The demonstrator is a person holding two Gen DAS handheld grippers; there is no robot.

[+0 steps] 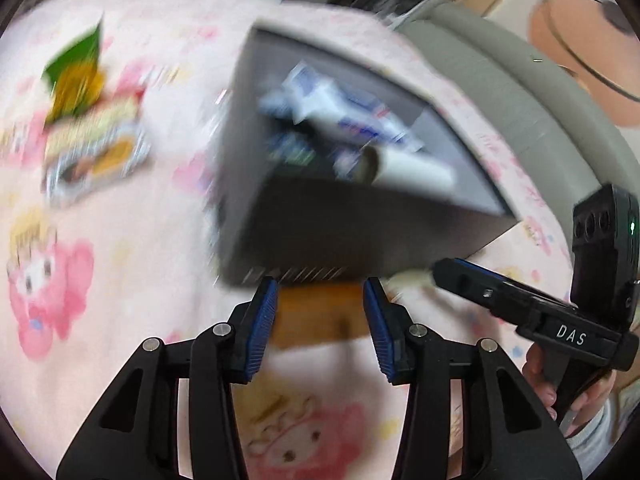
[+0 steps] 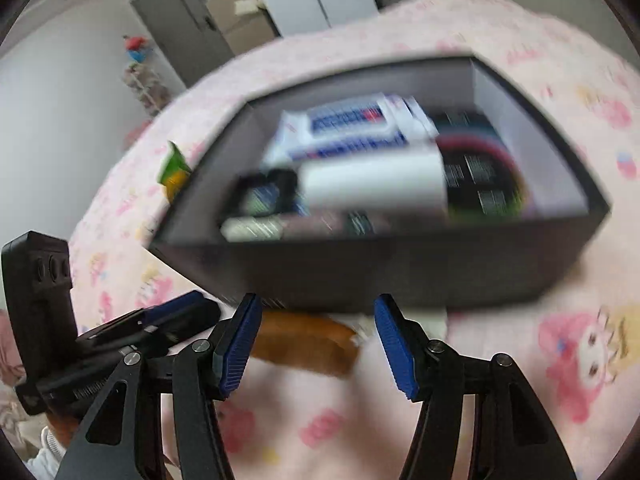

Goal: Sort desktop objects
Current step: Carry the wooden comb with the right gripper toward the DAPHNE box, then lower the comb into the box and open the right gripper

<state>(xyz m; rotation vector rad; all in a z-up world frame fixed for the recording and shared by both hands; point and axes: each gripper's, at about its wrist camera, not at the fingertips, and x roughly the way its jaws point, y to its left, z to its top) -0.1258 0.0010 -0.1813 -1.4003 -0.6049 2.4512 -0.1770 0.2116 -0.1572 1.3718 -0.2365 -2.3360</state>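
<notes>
— Where's the brown pack (image 2: 306, 344)?

— On the pink desk (image 1: 132, 248), against the box's (image 2: 400, 276) near wall, long axis along it.

— Your grippers?

— Left gripper (image 1: 320, 320) half open around it, pads apart from it. Right gripper (image 2: 316, 340) wide, empty. Both views blurred.

Home bedroom — cartoon bedsheet (image 1: 120, 240), wardrobe (image 2: 180, 28)

Roll (image 2: 372, 184) in box (image 2: 400, 268); packet (image 1: 96, 140) apparently left.
</notes>
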